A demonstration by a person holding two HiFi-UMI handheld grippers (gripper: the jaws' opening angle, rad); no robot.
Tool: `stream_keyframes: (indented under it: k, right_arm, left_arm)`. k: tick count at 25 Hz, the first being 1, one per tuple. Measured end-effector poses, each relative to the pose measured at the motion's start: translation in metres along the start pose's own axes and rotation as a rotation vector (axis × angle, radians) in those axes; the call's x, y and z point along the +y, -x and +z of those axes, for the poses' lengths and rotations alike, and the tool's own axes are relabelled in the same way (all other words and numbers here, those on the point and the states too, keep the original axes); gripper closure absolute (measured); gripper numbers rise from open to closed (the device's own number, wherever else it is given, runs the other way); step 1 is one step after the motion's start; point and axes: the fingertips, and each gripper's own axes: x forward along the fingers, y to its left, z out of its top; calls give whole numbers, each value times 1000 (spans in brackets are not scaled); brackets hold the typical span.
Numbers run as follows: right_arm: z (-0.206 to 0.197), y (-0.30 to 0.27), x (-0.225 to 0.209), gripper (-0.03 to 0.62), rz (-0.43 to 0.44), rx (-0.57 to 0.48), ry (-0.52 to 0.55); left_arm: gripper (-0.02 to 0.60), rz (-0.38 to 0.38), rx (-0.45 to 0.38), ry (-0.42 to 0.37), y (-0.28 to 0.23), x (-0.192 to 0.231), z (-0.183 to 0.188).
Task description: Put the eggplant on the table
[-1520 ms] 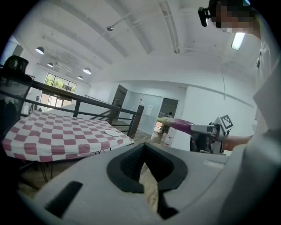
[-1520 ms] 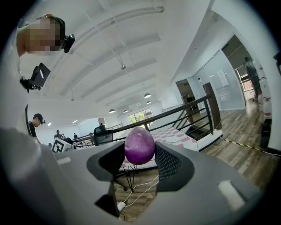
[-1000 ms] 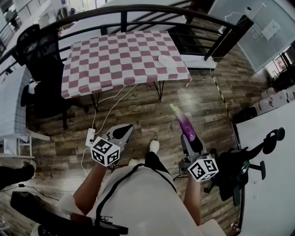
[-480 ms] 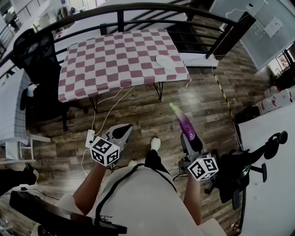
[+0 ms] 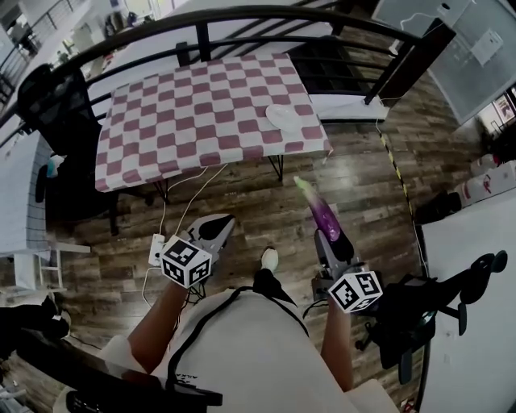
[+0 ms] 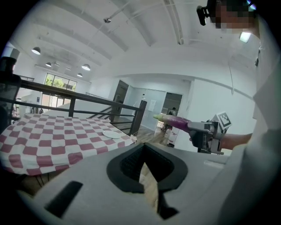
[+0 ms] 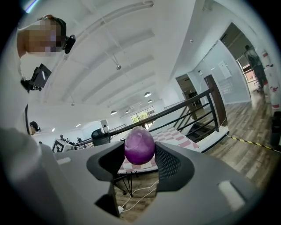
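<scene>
Eggplant: the purple eggplant (image 5: 321, 211) is held in the air over the floor, well apart from the table, its green stem end pointing towards the table's near right corner.
Right gripper: the right gripper (image 5: 333, 239) has its jaws closed round the eggplant's thick end; in the right gripper view the rounded purple end fills the gap between them.
Left gripper: the left gripper (image 5: 218, 230) has its jaws brought together at the tips with nothing between them, and it points at the table's near edge.
Table: the table (image 5: 185, 121) wears a red-and-white checked cloth that hangs over its near edge.
On the table: a white plate (image 5: 284, 117) lies near the near right corner.
Between eggplant and table: bare wooden floor (image 5: 355, 181).
Under the table: thin black legs, and white cables (image 5: 192, 193) that run down to a white power strip (image 5: 156, 248) on the floor just beside the left gripper.
Left of the table: a black office chair (image 5: 56, 93) stands close against its left side.
Behind the table: a dark metal railing (image 5: 242, 18) curves round the far side.
Right side: yellow-and-black tape (image 5: 393, 173) runs along the floor, and a white worktop (image 5: 476, 323) shows at the picture's edge.
Markings: a black-and-white square pattern on each gripper's cube (image 5: 185, 263); the sheets on the far wall are too small to read.
</scene>
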Motion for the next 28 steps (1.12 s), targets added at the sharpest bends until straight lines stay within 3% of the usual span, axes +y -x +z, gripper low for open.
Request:
stream_keyframes:
  k: [16, 28]
  right_arm:
    - [56, -42, -107, 373, 27, -8, -22]
    - [85, -83, -176, 373, 78, 22, -30]
  left_arm:
    - [578, 28, 20, -39, -113, 5, 50]
    - [578, 56, 20, -17, -192, 13, 67]
